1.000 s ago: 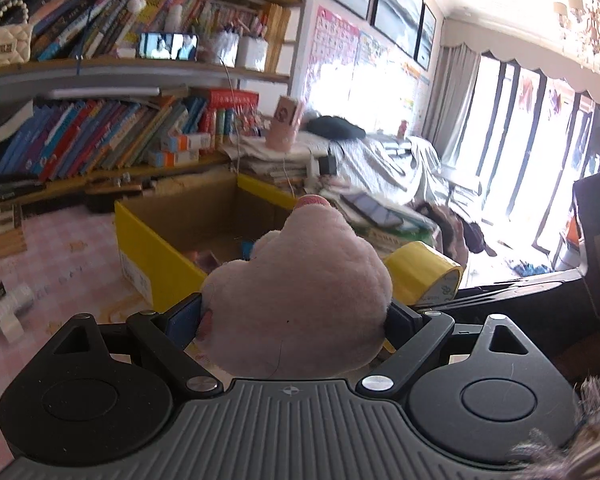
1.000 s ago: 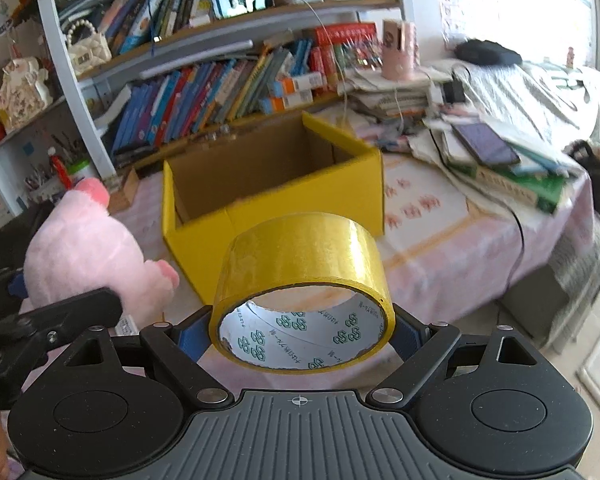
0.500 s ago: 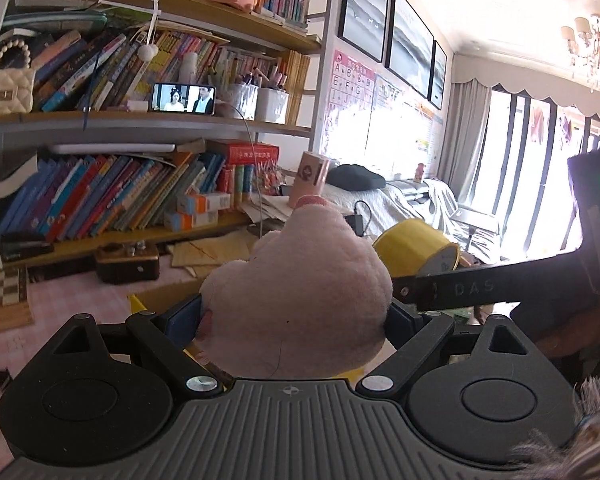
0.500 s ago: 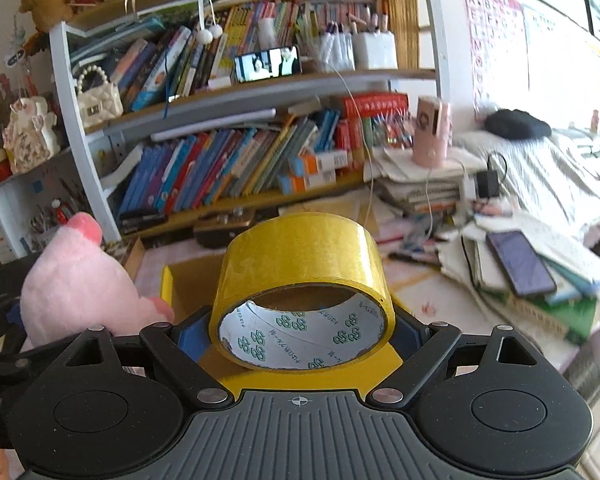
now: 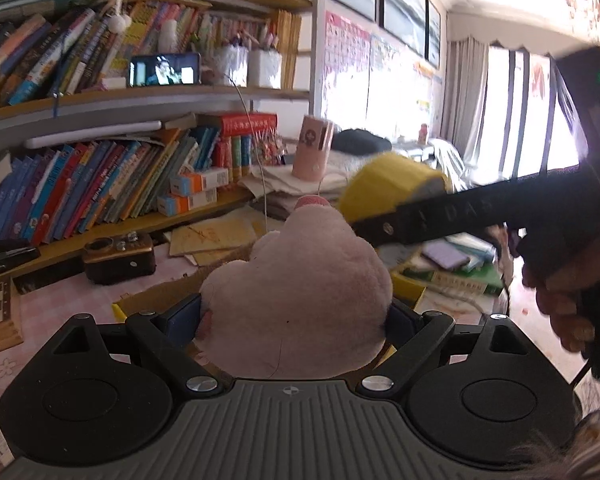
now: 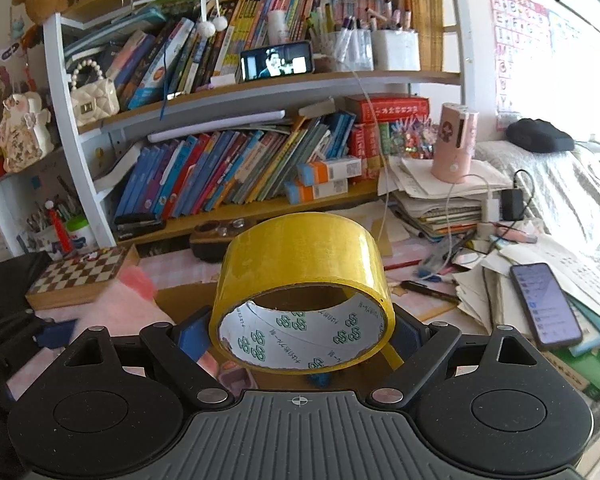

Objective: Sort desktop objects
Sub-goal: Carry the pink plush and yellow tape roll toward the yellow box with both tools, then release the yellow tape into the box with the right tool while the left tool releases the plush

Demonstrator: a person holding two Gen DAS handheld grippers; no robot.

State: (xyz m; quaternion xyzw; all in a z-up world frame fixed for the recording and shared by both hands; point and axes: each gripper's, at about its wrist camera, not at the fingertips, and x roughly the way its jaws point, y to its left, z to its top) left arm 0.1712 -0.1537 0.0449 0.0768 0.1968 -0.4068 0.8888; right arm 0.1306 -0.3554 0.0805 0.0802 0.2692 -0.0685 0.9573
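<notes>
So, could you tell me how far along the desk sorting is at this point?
Nothing can be confirmed as sorted yet. In hand: the left hand-held gripper clamps a pink plush toy, the right hand-held gripper a yellow tape roll, both above the yellow cardboard box. Left: dropping both in, plus the pen and papers on the desk.

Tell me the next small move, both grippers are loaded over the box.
Probably open the right gripper and drop the yellow tape roll: the cardboard box opening shows just beneath it, and the left gripper holds the pink plush alongside, so releasing one at a time avoids crowding.
</notes>
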